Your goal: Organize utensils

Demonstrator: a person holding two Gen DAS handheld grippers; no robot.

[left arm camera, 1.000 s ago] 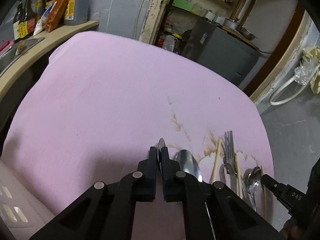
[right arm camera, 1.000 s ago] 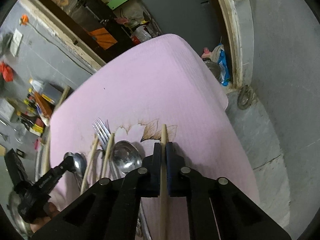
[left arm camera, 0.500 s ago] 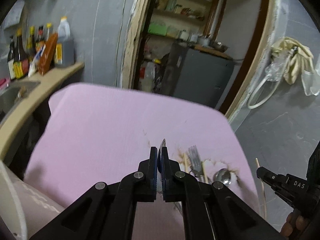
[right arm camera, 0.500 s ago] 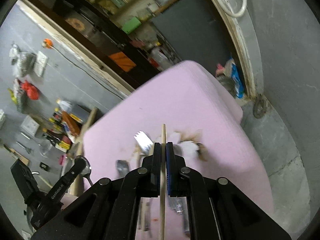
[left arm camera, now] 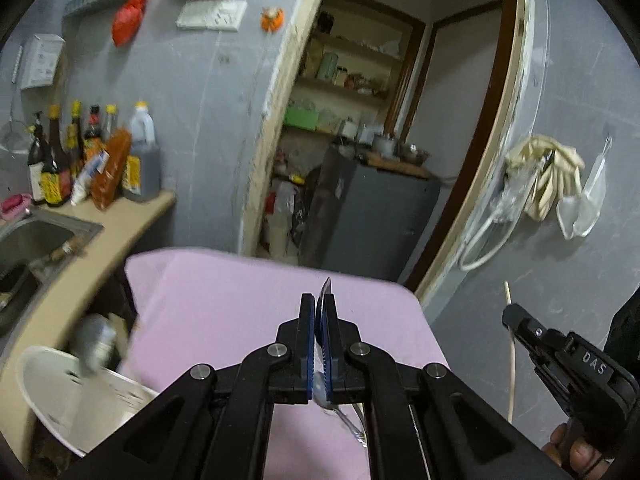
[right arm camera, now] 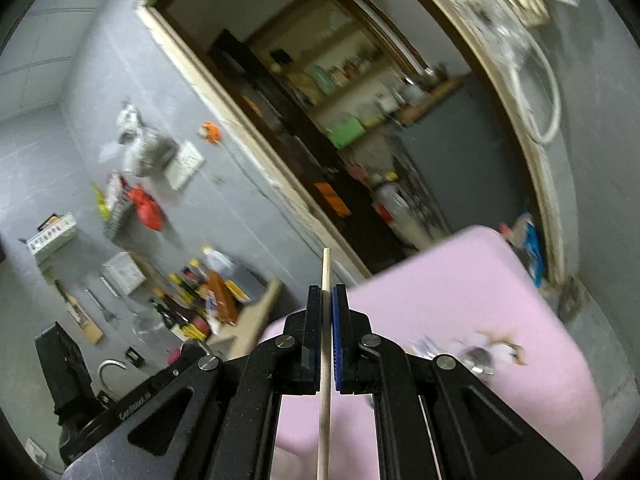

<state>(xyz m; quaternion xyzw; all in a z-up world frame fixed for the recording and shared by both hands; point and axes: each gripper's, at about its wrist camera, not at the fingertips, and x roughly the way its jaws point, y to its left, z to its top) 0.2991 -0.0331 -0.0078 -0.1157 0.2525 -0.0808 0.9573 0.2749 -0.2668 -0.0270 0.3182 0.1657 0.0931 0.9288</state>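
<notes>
1. The left gripper [left arm camera: 319,316] has its fingers shut on a thin metal spoon [left arm camera: 325,292] held edge-on above the pink-clothed desk [left arm camera: 224,300]; so narrow a pinch might let it twist or slip near the white perforated plastic basket [left arm camera: 60,392].
2. The right gripper [right arm camera: 328,312] is clamped on a pale wooden chopstick [right arm camera: 326,276]; its long overhang could swing and snag.

Both pictures are dim, in flat indoor light with a cool grey cast and no hard shadows. The fisheye lens bows the pale wooden door frame [left arm camera: 272,120] and leaves black corners around a round picture. In the left wrist view the white perforated plastic basket [left arm camera: 80,396] is smeared by motion. The right wrist view is blurrier: the shelves and the cluster of dark sauce bottles [right arm camera: 192,300] streak, while the black gripper bodies stay sharp.
</notes>
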